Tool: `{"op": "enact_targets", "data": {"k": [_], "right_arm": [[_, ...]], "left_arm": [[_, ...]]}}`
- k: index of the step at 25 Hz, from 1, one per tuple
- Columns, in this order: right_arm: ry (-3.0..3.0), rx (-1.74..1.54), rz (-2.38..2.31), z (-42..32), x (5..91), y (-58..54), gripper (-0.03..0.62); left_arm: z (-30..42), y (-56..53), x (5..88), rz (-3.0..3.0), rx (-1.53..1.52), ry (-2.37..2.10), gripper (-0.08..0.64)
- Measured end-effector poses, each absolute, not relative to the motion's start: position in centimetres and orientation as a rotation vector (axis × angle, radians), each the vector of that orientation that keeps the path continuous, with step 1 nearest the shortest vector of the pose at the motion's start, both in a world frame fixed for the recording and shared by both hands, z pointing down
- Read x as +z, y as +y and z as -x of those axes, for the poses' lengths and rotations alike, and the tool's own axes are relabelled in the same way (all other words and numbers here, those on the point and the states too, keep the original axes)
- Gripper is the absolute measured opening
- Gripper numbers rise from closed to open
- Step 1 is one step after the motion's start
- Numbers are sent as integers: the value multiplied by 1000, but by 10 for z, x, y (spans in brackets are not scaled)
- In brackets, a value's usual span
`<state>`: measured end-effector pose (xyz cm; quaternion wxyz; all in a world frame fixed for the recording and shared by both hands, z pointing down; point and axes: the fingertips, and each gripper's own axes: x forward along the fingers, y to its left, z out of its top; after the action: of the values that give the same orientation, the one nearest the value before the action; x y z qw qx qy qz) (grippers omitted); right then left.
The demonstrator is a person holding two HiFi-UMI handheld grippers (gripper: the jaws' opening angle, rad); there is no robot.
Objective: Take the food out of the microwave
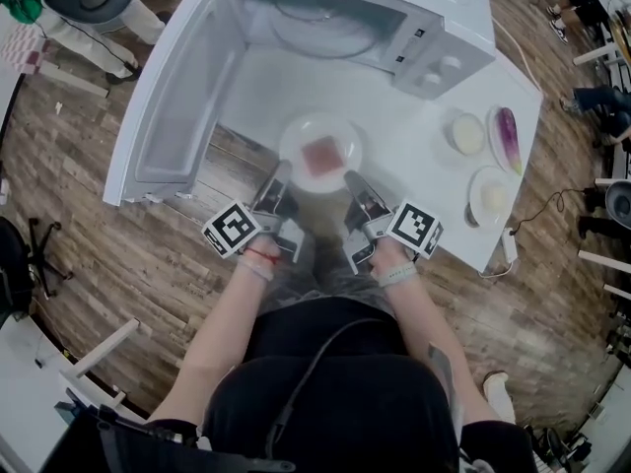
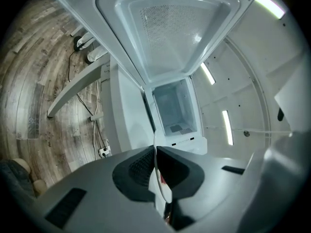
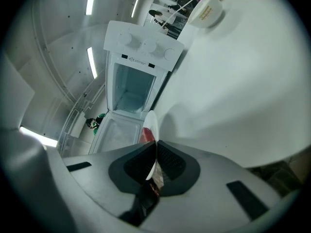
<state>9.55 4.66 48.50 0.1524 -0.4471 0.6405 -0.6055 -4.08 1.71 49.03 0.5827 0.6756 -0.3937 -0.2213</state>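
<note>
The left gripper (image 1: 283, 175) and the right gripper (image 1: 352, 179) hold one white plate (image 1: 320, 131) between them, each from its own side. In the left gripper view the two dark fingers (image 2: 133, 169) are closed on the rim of the plate, which shows edge-on as a thin pale line between the pads. In the right gripper view it is the same: the fingers (image 3: 172, 164) are clamped on the opposite rim. The food (image 1: 321, 156), a flat reddish piece, lies in the middle of the plate, between the two pairs of fingers, and a bit of red shows just beyond the tips of the right fingers. The plate is outside the microwave (image 1: 345, 18), at the near part of the white surface (image 1: 414, 166); whether it rests there or is lifted a little, I cannot tell. Straight ahead of both pairs of fingers the oven is open, and its door (image 1: 177, 97) is swung wide to the left of the left fingers. To the right of the right fingers, well apart from them, there are a small bowl (image 1: 466, 133), an eggplant (image 1: 507, 138) on a dish (image 1: 493, 126), and a second dish (image 1: 476, 190) near the edge of the surface.
</note>
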Motion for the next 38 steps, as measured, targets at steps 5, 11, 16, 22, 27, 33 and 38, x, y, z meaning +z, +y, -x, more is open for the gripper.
{"op": "enact_targets", "data": {"k": [5,11,16,22,27,33,38], "right_arm": [[1791,-1734,1310,-87,490,54,31],[1713,-1737,1367,-77,496,63,29],[1667,-1732,1408,-75,501,65,29],[1620,-1721,1436,-74,505,67,31],[1595,-1718,1453,-75,508,68,31],[1587,-1731,1461,-76,512,70,31],[1580,-1739,1463,-76,515,70,31]], "left_arm": [[47,18,492,-1627,-457,-900,23],[55,19,498,-1632,-396,-855,23],[55,16,504,-1627,-360,-824,23],[55,14,509,-1623,-331,-803,23],[53,14,512,-1615,-316,-790,23],[53,17,518,-1589,-320,-790,23],[53,18,520,-1584,-316,-797,23]]}}
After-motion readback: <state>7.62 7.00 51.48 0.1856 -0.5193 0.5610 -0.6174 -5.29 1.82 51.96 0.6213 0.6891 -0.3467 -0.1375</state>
